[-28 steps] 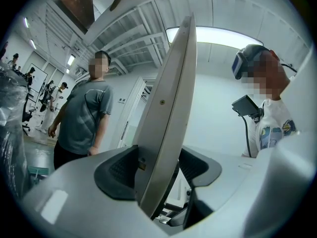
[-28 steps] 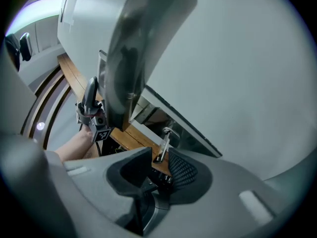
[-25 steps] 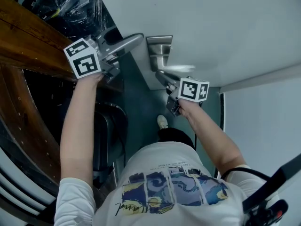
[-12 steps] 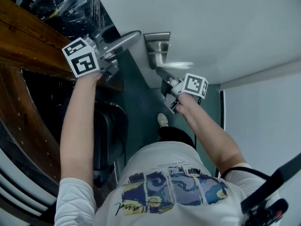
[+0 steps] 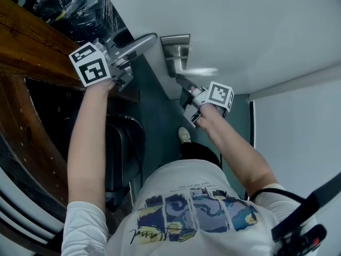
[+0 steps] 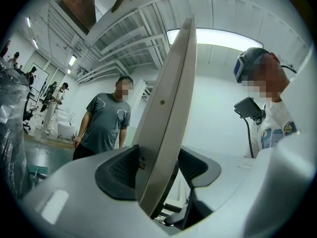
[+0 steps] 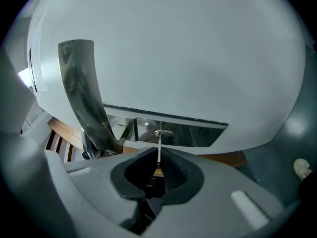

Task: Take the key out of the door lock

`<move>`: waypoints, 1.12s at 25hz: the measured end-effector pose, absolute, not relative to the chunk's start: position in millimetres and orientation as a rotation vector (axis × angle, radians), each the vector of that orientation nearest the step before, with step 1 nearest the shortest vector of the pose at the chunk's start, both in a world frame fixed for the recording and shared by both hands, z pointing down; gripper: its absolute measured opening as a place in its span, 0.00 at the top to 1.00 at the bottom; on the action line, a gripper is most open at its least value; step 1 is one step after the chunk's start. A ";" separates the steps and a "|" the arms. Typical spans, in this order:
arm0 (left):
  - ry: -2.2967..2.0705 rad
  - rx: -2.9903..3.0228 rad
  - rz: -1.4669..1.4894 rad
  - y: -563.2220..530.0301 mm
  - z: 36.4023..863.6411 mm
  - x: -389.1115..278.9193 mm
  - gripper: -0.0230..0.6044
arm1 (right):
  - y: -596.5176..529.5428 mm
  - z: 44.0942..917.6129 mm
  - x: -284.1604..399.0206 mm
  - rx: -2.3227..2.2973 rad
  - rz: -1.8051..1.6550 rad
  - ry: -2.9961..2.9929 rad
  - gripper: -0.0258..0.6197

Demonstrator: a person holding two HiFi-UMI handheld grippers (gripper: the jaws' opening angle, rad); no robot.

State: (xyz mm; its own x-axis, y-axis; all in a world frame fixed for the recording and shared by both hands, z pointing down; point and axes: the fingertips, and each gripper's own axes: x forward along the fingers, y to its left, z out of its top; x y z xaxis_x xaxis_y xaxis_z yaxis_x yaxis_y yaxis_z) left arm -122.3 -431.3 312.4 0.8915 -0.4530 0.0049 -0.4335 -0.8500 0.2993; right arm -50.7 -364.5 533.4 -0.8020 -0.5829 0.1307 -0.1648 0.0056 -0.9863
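Observation:
A thin silver key [image 7: 159, 147] runs from the lock cylinder [image 7: 164, 133] in the steel plate [image 7: 184, 133] down between my right gripper's [image 7: 157, 170] pads, which are shut on its head. In the head view that gripper [image 5: 185, 88] sits just under the lock plate [image 5: 178, 52] and the inner lever [image 5: 198, 72] of the white door [image 5: 240, 20]. My left gripper [image 5: 123, 68] is on the far side of the door edge, shut on the outer lever handle [image 5: 136, 46]. That handle [image 6: 166, 123] stands edge-on between the left pads [image 6: 119, 170].
A curved steel lever [image 7: 81, 93] hangs left of the key. Dark wooden furniture [image 5: 32, 47] and plastic-wrapped black goods [image 5: 80, 4] are at the left, a black seat [image 5: 125, 143] below. A white wall [image 5: 298, 143] is at the right. Bystanders [image 6: 104, 120] stand beyond the door.
The right gripper has moved up and left, closer under the lock plate. The left gripper has stayed on the outer handle, shifting only slightly.

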 end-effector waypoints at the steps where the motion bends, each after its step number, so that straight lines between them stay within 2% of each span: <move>1: -0.664 2.765 -0.094 -431.4 312.3 -122.2 0.56 | -364.7 532.9 -50.6 -0.764 -1.856 1.972 0.92; 8: -0.671 2.751 -0.111 -430.8 311.9 -122.1 0.57 | -342.1 534.2 -46.8 -0.750 -1.889 1.952 0.92; 21: -0.714 2.728 -0.146 -423.7 313.0 -126.8 0.67 | -295.6 537.4 -36.7 -0.748 -1.915 1.986 0.92; 28: -0.871 2.754 -0.100 -408.7 313.8 -148.2 0.66 | -267.6 533.1 -29.0 -0.783 -1.875 2.080 0.92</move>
State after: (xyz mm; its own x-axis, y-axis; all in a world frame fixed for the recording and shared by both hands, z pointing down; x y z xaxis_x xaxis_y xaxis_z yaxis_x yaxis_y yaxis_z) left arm -148.2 -408.7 313.8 0.8188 -0.5739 0.0102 -0.5568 -0.7898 0.2574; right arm -29.0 -267.6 533.1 -0.8298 -0.5293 0.1768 -0.2304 0.0364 -0.9724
